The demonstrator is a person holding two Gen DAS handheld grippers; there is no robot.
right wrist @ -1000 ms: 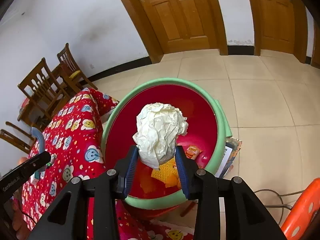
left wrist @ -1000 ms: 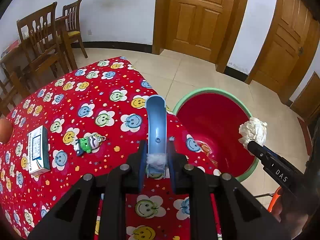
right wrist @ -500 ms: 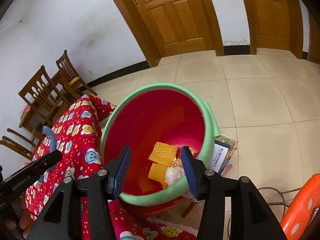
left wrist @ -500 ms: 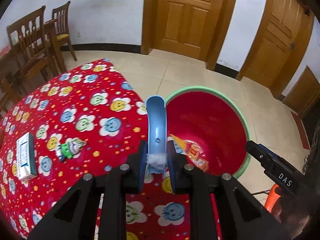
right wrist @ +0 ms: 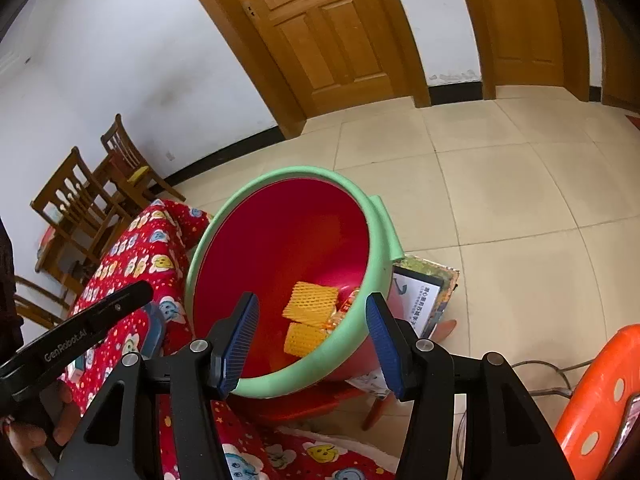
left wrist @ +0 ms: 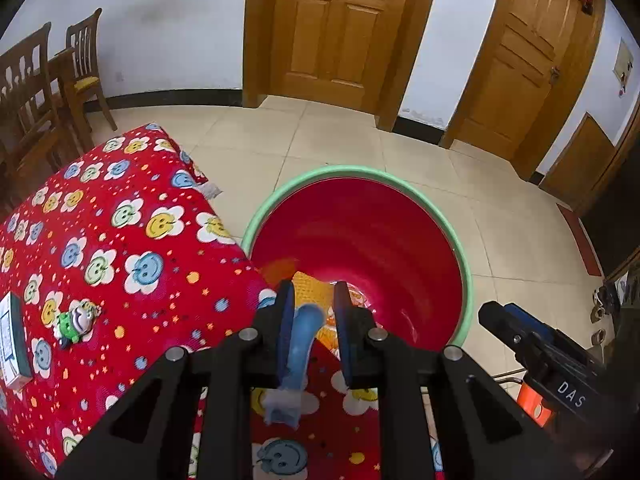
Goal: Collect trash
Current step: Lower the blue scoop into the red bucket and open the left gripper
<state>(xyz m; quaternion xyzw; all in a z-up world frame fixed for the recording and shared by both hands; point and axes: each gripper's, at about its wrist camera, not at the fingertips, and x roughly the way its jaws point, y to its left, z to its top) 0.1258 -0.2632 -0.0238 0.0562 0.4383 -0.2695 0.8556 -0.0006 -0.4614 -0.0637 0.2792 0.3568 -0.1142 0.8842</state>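
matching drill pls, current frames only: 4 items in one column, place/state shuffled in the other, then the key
Items
1. blue curved piece
2. right gripper
3. yellow foam nets
4. green toy figure

Places/states
A. lying inside the red bin
B. on the tablecloth, left of the left gripper
C. between the left gripper's fingers
D. open, holding nothing

Pairs: 1-C, 2-D, 3-A, 4-B
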